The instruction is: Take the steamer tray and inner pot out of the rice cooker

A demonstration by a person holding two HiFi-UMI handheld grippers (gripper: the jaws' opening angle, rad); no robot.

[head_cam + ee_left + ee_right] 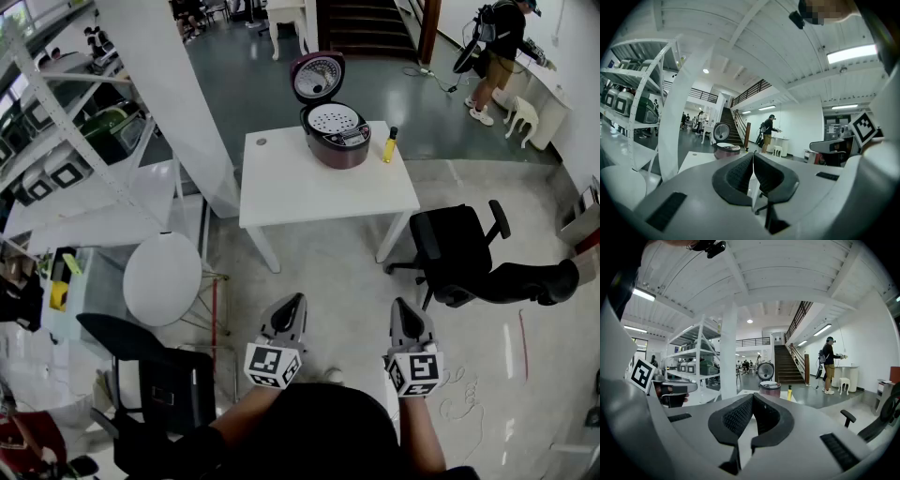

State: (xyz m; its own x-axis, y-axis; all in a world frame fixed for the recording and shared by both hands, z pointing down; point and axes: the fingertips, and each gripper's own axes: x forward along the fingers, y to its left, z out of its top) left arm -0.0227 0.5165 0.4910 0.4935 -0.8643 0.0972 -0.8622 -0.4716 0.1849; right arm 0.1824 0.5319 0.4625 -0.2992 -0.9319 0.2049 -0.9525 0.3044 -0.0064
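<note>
Your left tool [292, 304] and right tool [402, 307], lower centre, are closed on nothing. Upper centre, on the worktop [300, 192], the cooker [337, 145] stands lid-up. Its tray [333, 119] looks light and stiff, so pinch the rim.

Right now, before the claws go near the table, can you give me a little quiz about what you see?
1. True or false: the rice cooker has its lid flipped open.
2. Pick one: what stands on the table next to the cooker?
A. a yellow bottle
B. a red cup
C. a blue bowl
3. Fill the gap: the left claw and the right claw are both ____, with nothing in them.

Key: 1 true. 2 A. 3 shut.
</note>
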